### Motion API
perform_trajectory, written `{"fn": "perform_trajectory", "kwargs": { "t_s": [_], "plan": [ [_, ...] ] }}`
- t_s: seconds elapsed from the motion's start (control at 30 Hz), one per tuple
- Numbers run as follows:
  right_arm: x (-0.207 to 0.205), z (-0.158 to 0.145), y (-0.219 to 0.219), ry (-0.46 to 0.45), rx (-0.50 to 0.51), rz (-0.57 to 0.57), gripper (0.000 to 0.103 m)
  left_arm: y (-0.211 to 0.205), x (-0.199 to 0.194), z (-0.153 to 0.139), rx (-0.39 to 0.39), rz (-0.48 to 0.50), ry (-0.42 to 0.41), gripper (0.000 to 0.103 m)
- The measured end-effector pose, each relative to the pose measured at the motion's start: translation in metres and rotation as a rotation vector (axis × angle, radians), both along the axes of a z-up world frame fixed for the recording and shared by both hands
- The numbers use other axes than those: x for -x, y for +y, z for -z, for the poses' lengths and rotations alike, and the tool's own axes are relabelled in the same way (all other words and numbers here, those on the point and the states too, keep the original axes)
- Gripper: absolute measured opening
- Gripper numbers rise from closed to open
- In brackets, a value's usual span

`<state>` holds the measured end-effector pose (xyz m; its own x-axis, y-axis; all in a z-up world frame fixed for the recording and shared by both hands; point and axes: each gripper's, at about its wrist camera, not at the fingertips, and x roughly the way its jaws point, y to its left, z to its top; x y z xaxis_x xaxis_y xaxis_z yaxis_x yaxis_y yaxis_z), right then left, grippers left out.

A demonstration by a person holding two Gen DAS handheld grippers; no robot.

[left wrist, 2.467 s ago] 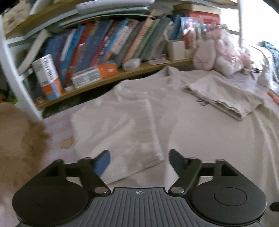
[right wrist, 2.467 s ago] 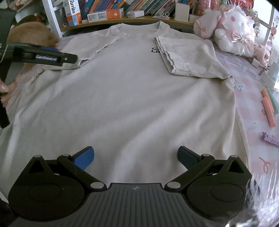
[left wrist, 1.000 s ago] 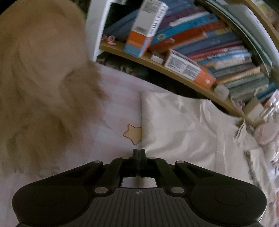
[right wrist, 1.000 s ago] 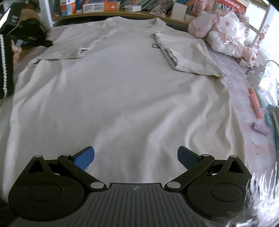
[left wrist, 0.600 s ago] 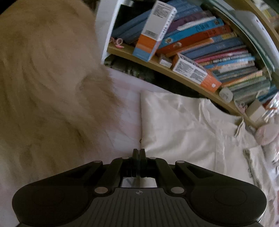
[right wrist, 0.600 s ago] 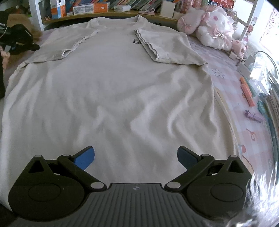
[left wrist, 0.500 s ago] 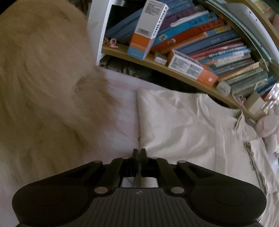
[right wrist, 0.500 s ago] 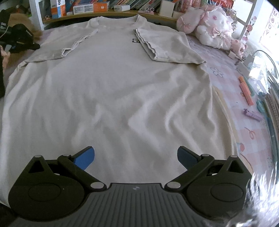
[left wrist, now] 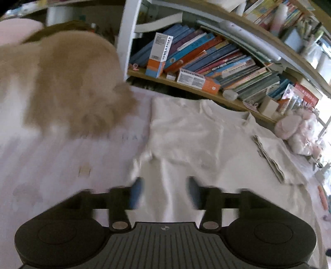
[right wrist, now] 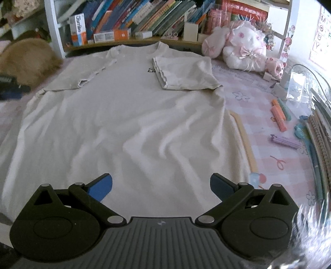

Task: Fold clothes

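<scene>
Bookshelves [right wrist: 132, 18] crammed with books run along the far edge of a pink checked bed cover [right wrist: 266, 107], and on that cover a beige T-shirt [right wrist: 124, 124] lies spread flat, collar toward the shelf. Both sleeves are folded in over the chest: the right sleeve [right wrist: 184, 74] lies neat and square, the left sleeve [right wrist: 82, 76] flatter and a little ragged at its hem. A second ago the left gripper [left wrist: 163, 192] was pinched shut at the sleeve's outer edge; its jaws have just been opening, and they now stand apart with nothing between them, only shirt cloth beneath (the picture is smeared, so how close they ride to the cloth I cannot tell). It has also drawn back along the shirt's left side, away from the tan furry toy [left wrist: 62, 82]. That release suggests the sleeve stage is done. The right gripper [right wrist: 161, 186] hovers over the lower body of the shirt, jaws wide apart and empty. Probably the next job is a lengthwise or hem-to-collar fold, and the wrinkles across the middle may want smoothing first.
</scene>
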<state>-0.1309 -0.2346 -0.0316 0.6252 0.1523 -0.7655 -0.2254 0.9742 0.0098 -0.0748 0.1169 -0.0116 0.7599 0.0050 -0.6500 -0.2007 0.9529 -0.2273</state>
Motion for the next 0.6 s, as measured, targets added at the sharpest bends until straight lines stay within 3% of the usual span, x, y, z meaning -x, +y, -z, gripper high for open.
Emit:
{"fn": "perform_trajectory", "kwargs": {
  "t_s": [0.03, 0.13, 0.33, 0.6],
  "plan": [
    [0.004, 0.000, -0.005, -0.007, -0.007, -0.014, 0.102, -0.008, 0.015, -0.001, -0.007, -0.013, -0.013, 0.077],
    [0.018, 0.000, -0.018, -0.029, -0.025, -0.067, 0.102, -0.034, 0.054, -0.003, -0.044, -0.030, -0.024, 0.079],
    [0.051, 0.008, -0.042, -0.016, -0.056, -0.140, 0.101, -0.077, 0.105, 0.006, -0.067, -0.026, 0.049, 0.085],
    [0.076, 0.008, -0.077, 0.002, -0.105, -0.064, 0.102, -0.089, 0.148, 0.016, -0.078, -0.051, 0.136, 0.085]
  ]
}}
